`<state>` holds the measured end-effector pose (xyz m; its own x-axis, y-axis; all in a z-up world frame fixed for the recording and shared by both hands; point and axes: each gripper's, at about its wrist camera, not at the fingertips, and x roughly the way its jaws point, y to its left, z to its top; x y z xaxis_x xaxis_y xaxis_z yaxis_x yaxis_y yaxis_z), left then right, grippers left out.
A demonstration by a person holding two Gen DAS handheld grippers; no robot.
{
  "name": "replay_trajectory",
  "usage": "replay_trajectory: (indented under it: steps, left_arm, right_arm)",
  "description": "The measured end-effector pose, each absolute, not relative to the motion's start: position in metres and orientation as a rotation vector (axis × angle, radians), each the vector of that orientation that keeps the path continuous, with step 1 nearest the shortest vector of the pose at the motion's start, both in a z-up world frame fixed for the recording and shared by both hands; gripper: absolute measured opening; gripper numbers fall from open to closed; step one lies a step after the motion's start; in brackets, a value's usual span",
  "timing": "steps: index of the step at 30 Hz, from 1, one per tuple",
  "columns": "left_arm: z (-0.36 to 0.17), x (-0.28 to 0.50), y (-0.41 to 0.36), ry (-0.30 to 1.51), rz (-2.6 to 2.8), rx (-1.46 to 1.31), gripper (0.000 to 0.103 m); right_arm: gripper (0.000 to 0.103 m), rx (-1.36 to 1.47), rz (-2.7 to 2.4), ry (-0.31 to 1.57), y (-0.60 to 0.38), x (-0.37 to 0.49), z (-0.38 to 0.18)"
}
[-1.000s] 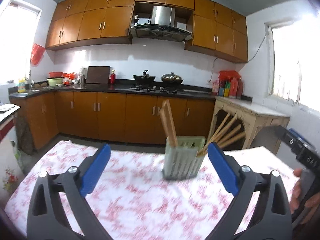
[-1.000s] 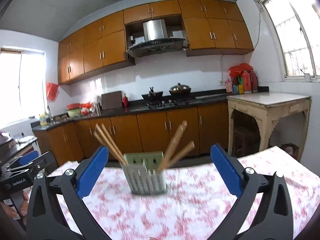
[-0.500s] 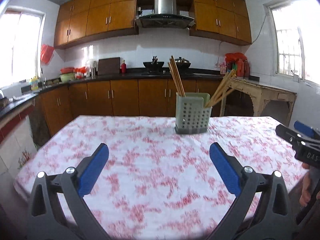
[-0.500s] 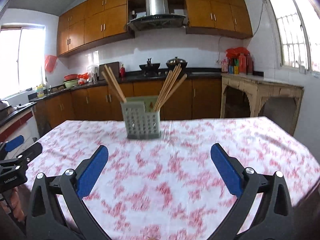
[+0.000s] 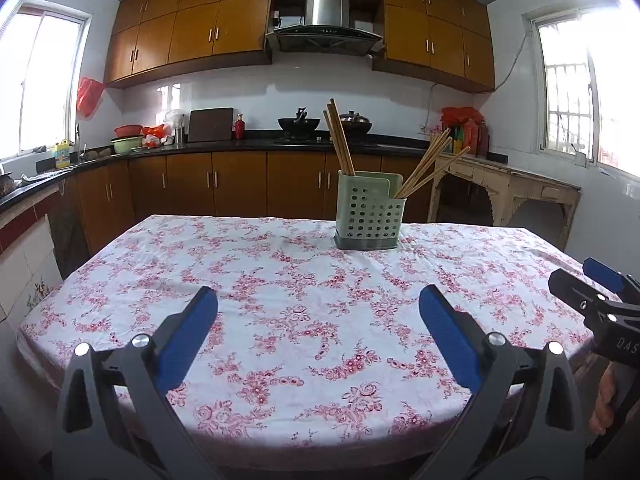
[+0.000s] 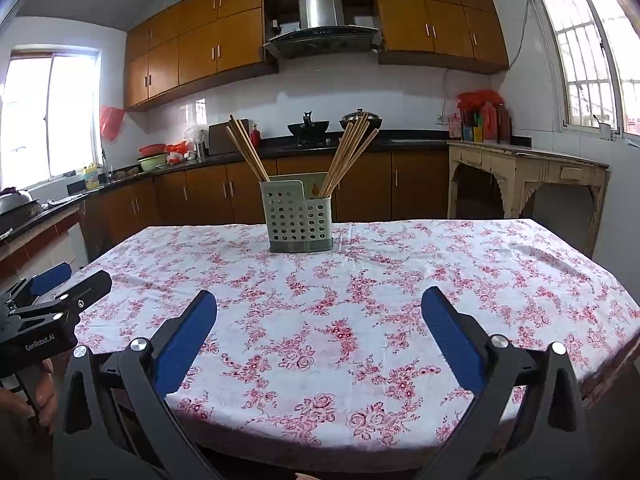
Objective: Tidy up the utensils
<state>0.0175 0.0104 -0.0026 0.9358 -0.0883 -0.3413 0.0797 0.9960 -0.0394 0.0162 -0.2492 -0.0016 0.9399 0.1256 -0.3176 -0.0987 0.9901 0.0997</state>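
- While both tools hang over the near table edge, the left gripper (image 5: 318, 304) and right gripper (image 6: 319, 306) are spread wide, holding nothing.
- The green caddy (image 5: 369, 211) stands upright far across the floral tablecloth (image 5: 288, 300), well apart from both.
- Chopsticks (image 6: 245, 148) lean from two compartments; their lower ends are hidden inside.
- Handles are cut off below.

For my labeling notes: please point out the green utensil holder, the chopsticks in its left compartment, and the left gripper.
green utensil holder (image 6: 298, 218), right wrist view, perforated front wall.
left chopsticks (image 6: 244, 148), right wrist view, mid-shaft.
left gripper (image 5: 318, 334), left wrist view, between fingertips.
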Motion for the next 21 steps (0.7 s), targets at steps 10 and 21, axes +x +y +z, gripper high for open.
replay_trajectory:
  steps: [10,21]
  left_arm:
    - [-0.0053,0.0133,0.0134,0.348,-0.079,-0.041,0.099]
    - [-0.0065,0.0121,0.0092,0.351,-0.082,-0.034,0.099]
  right_arm:
    - [0.101,0.136,0.096,0.346,-0.2578,0.0152,-0.0073]
    - [0.101,0.128,0.095,0.35,-0.2548,0.0153,-0.009]
